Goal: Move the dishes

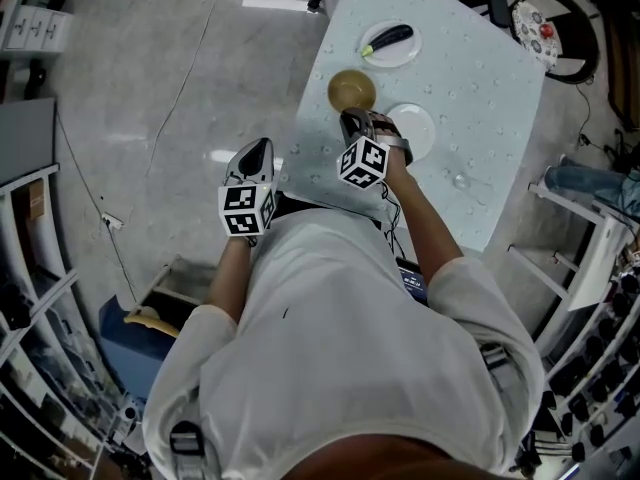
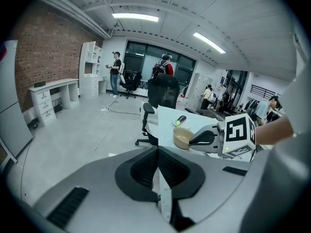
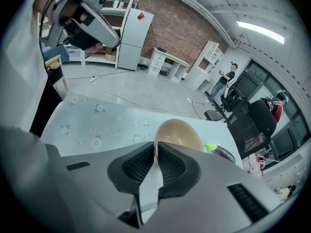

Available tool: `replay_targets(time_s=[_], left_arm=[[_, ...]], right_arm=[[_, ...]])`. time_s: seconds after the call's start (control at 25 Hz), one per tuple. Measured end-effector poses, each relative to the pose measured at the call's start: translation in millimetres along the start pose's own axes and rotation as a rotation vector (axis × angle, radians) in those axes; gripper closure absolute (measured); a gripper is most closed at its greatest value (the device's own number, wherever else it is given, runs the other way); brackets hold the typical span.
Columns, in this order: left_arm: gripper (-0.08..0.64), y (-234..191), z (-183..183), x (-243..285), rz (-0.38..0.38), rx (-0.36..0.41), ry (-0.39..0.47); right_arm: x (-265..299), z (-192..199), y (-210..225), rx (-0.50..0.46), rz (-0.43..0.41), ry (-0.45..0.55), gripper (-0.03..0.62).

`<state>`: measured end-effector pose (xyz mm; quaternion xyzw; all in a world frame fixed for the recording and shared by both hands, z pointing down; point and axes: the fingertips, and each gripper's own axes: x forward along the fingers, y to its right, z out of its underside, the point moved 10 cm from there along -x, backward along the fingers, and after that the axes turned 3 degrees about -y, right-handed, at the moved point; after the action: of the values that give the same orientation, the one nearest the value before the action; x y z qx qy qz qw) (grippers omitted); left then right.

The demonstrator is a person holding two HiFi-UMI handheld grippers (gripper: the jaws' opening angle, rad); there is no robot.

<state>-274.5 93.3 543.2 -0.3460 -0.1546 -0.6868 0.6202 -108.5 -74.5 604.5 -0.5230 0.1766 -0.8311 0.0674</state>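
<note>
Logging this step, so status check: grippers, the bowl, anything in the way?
Right gripper shut on tan bowl rim. Left gripper shut, empty, held aside. Plate with eggplant beyond bowl, empty plate beside.

A red brick wall [image 2: 41, 52] runs along the left, with a white desk [image 2: 51, 89] and a tall white shelf unit [image 2: 90, 67] against it. The pale grey floor [image 2: 77, 130] shines under ceiling strip lights [image 2: 135, 17]. Dark windows [image 2: 143, 57] fill the far wall. A black office chair [image 2: 163, 93] stands at the far end of the pale, flower-printed bench [image 1: 485, 98].
</note>
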Motion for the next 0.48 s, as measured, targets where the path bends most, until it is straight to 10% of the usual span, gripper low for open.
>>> replay_targets(time_s=[0.16, 0.48], left_arm=[[0.541, 4, -2, 5, 0.019, 0.010, -0.006], [0.541, 23, -12, 20, 0.074, 0.051, -0.008]], right_arm=[[-5, 1, 3, 0.106, -0.015, 0.043, 0.464], [-30, 17, 8, 0.291, 0.009, 0.107, 0.467]])
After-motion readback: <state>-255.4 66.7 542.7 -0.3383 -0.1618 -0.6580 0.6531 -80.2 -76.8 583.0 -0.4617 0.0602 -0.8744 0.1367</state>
